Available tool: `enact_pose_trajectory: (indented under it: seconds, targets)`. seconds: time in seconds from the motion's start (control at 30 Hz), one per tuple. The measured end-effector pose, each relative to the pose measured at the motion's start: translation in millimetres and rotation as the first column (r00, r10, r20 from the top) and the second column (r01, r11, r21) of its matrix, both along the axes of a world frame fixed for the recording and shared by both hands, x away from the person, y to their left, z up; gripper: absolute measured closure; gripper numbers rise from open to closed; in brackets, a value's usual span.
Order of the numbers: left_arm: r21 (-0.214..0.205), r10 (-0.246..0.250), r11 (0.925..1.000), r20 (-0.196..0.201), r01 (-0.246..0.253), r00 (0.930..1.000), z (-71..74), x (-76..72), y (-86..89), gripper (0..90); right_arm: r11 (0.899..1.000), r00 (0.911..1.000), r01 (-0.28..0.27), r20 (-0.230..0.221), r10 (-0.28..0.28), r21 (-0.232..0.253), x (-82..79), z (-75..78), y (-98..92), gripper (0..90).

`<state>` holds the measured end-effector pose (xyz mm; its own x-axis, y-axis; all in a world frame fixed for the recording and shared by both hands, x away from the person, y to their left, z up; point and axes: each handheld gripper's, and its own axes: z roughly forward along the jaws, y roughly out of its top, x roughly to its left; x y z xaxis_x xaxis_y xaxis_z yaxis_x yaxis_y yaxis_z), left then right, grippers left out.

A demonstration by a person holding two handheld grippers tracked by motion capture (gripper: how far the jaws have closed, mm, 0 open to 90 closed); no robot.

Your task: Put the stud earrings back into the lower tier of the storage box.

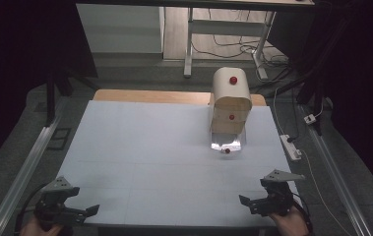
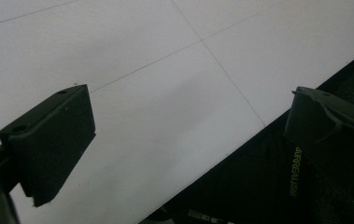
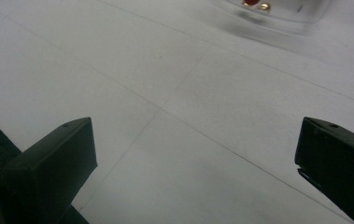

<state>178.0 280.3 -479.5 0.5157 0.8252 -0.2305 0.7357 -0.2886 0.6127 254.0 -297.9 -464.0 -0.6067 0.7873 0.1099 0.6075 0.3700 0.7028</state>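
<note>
The white bench [image 1: 139, 147] lies bare across the frame's middle; a small wooden drawer cabinet [image 1: 231, 103] with red knobs sits upper right. My left gripper [image 1: 93, 210] hangs at the lower-left edge, my right gripper [image 1: 243, 200] lower right, both wide apart, empty. "SURREALISM" reads beside my left jaw.

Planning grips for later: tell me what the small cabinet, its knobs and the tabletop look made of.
Cabinet: looks like pale wood or plywood with a matte finish and a curved top; the low drawer looks clear or shiny, unclear which.
Knobs: red, glossy, round; plastic or painted wood.
Tabletop: smooth matte white board with thin seams.
</note>
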Motion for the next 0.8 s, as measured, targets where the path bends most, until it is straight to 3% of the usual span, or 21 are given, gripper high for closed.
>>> enact_pose_trajectory:
  seconds: [0.63,0.8]
  targets:
    - [-0.005,0.003,1.0000,-0.005,-0.003,1.0000,-0.6,0.4,0.9,1.2,0.996,0.9963,0.084,-0.015,-0.084,0.002,-18.9,4.8,-19.9,0.0]
    - [-0.004,0.004,1.0000,-0.009,-0.004,0.9999,-0.8,0.7,0.7,1.3,0.996,0.9967,0.078,-0.019,-0.079,-0.035,-25.2,4.6,-19.5,0.0]
